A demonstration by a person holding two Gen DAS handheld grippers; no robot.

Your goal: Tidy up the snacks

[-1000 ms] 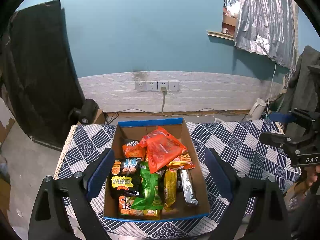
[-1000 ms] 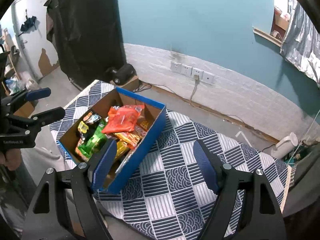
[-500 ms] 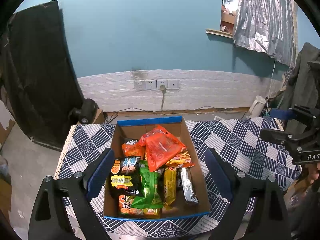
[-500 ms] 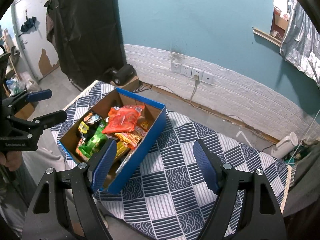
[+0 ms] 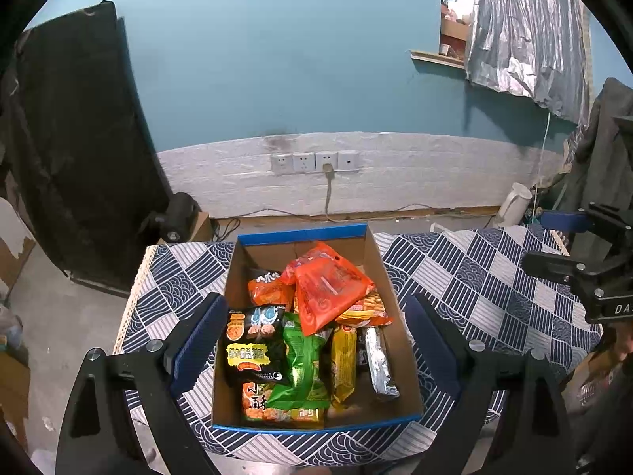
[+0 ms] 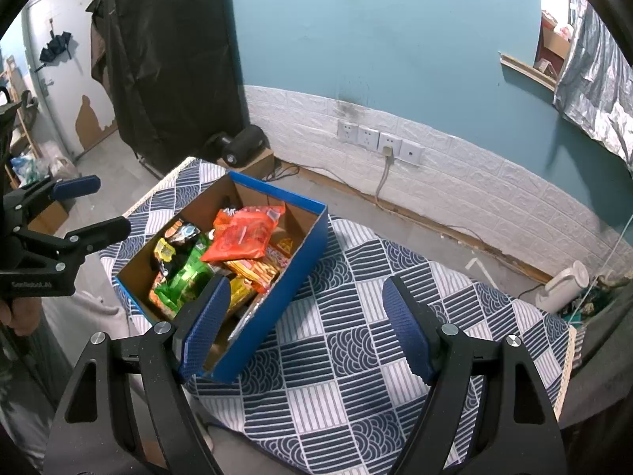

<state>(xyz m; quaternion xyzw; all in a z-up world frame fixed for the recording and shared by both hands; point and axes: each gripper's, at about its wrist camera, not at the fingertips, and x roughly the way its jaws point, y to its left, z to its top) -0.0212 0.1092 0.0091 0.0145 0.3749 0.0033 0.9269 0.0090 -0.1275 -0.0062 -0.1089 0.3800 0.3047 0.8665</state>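
Observation:
A blue-edged cardboard box (image 5: 389,297) stands on the patterned table and holds several snack packets: a big orange-red bag (image 5: 326,291) on top, a black packet (image 5: 251,342), a green packet (image 5: 304,368), a yellow bar (image 5: 343,360), a silver bar (image 5: 378,360). The box also shows in the right wrist view (image 6: 300,277). My left gripper (image 5: 312,340) is open and empty, held above the box's near end. My right gripper (image 6: 306,324) is open and empty, above the table to the right of the box.
The table wears a blue-and-white patterned cloth (image 6: 356,360). A white kettle (image 6: 561,287) stands on the floor at the right. Wall sockets with a plugged cable (image 5: 326,162) are behind the table. A black-draped rack (image 6: 166,59) and a small black device (image 6: 241,144) stand at the back left.
Both grippers stay open and nearly still. The left wrist view has drifted slightly, and the left gripper has shifted a little in the right wrist view.

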